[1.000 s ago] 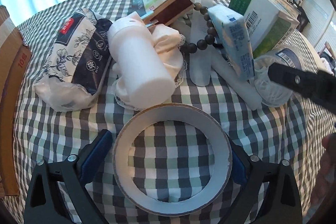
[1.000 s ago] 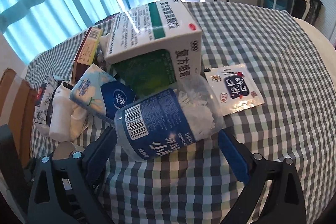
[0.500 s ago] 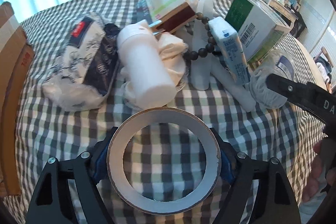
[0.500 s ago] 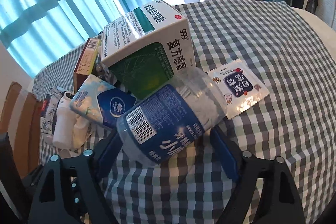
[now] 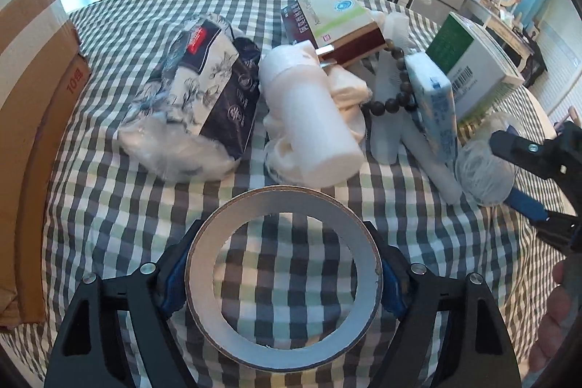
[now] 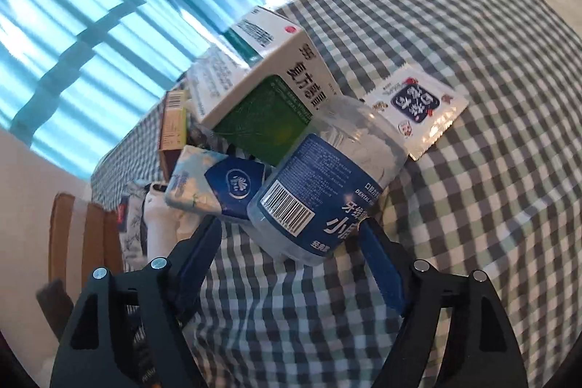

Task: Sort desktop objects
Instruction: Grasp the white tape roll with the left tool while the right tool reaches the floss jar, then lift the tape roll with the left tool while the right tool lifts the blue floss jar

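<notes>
A wide tape roll (image 5: 283,204) is held a little above the checked tablecloth (image 5: 109,224), with my left gripper (image 5: 283,242) shut on its two sides. A clear jar of floss picks with a blue label (image 6: 320,184) lies on its side against a green-and-white medicine box (image 6: 262,68). My right gripper (image 6: 291,228) straddles the jar and its jaws are opening. One pad touches the jar and the other stands slightly off it. In the left wrist view the jar (image 5: 480,170) shows at the right, between the right gripper's fingers (image 5: 509,140).
The pile holds a floral tissue pack (image 5: 207,90), a white bottle (image 5: 313,119), a bead bracelet (image 5: 393,104), a small tissue pack (image 5: 436,108) and a red-brown box (image 5: 334,20). A cardboard box (image 5: 32,119) stands left. A sachet (image 6: 418,104) lies beside the jar. A hand (image 5: 556,333) shows at lower right.
My left gripper closed on the tape roll and drew it back and up from the pile. My right gripper narrowed around the jar, rolled, then eased off slightly.
</notes>
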A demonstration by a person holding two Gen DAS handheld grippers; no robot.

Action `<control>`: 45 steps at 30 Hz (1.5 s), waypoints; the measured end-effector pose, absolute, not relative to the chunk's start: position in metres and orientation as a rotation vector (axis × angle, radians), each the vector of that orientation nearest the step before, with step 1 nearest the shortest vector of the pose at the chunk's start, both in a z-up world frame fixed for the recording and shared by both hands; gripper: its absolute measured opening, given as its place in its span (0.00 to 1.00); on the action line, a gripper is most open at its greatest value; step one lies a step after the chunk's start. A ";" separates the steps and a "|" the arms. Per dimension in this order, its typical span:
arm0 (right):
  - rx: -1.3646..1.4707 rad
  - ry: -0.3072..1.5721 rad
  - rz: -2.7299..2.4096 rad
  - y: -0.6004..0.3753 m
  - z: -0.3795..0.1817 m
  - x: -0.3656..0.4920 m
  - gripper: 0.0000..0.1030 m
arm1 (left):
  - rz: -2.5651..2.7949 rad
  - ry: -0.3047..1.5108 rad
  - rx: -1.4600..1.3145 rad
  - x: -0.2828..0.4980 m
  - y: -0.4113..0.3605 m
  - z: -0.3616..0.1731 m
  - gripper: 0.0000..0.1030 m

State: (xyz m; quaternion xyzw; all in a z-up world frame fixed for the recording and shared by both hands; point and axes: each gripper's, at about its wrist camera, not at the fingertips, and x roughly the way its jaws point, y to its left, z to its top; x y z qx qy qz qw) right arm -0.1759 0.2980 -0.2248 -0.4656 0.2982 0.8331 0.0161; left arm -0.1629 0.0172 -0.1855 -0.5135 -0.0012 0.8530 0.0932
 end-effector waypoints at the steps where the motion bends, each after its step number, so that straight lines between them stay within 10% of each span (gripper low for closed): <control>1: -1.440 0.931 2.558 0.297 -0.227 -0.179 0.76 | 2.536 -0.004 -1.514 -0.166 0.017 -0.184 0.81; 14: -1.197 1.246 2.403 0.323 -0.231 -0.171 0.77 | 2.527 -0.005 -1.499 -0.161 0.060 -0.200 0.81; 45: -1.717 0.860 2.393 0.286 -0.240 -0.113 0.60 | 2.690 -0.014 -1.281 -0.091 0.027 -0.102 0.81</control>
